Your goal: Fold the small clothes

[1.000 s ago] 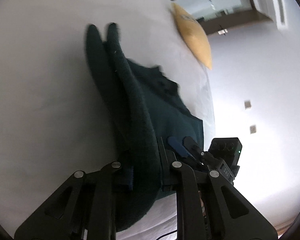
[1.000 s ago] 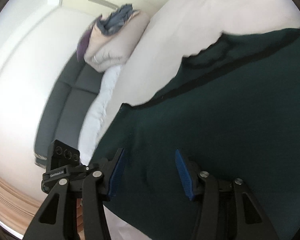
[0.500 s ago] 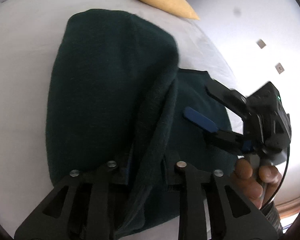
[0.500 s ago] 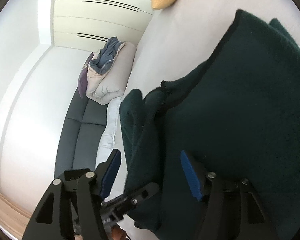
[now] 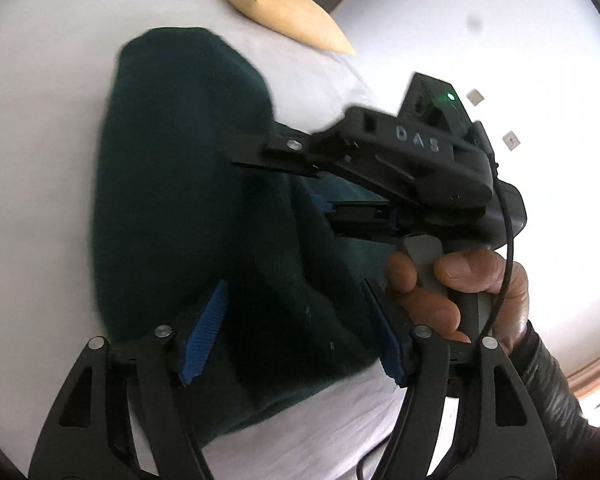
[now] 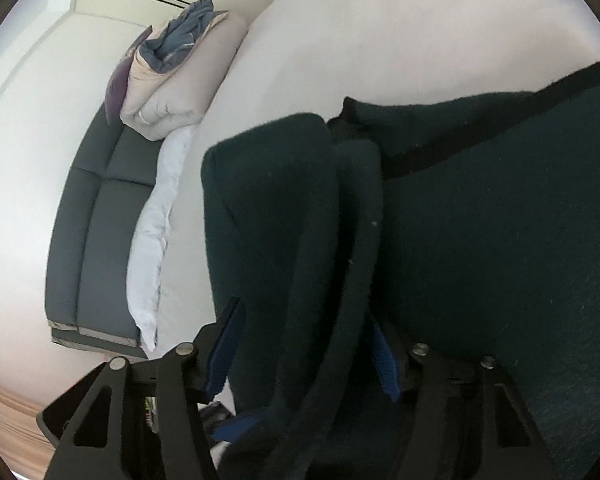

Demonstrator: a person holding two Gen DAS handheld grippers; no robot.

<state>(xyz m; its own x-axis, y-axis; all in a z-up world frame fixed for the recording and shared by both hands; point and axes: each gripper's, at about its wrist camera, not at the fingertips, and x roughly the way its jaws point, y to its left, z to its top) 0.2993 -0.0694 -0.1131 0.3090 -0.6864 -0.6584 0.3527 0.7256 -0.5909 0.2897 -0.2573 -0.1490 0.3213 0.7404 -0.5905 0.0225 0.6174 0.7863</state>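
Observation:
A dark green knit garment [image 5: 172, 184] lies folded over on a white bed [image 5: 40, 120]. My left gripper [image 5: 296, 332] is open, its blue pads wide apart with a thick fold of the garment between them. My right gripper [image 5: 300, 184] reaches in from the right over the garment, held by a hand [image 5: 452, 288]. In the right wrist view the right gripper [image 6: 304, 356] is open with folds of the garment [image 6: 500, 220] bunched between its pads.
A yellow pillow [image 5: 284, 12] lies at the far end of the bed. In the right wrist view a folded beige quilt with blue cloth [image 6: 180, 72] sits on a dark grey sofa [image 6: 96, 220] beside the bed [image 6: 380, 40]. A white wall [image 5: 520, 40] is at right.
My left gripper has opened and let go of the garment fold. The right gripper has moved in over the garment, closer to the left gripper. The garment now lies folded over.

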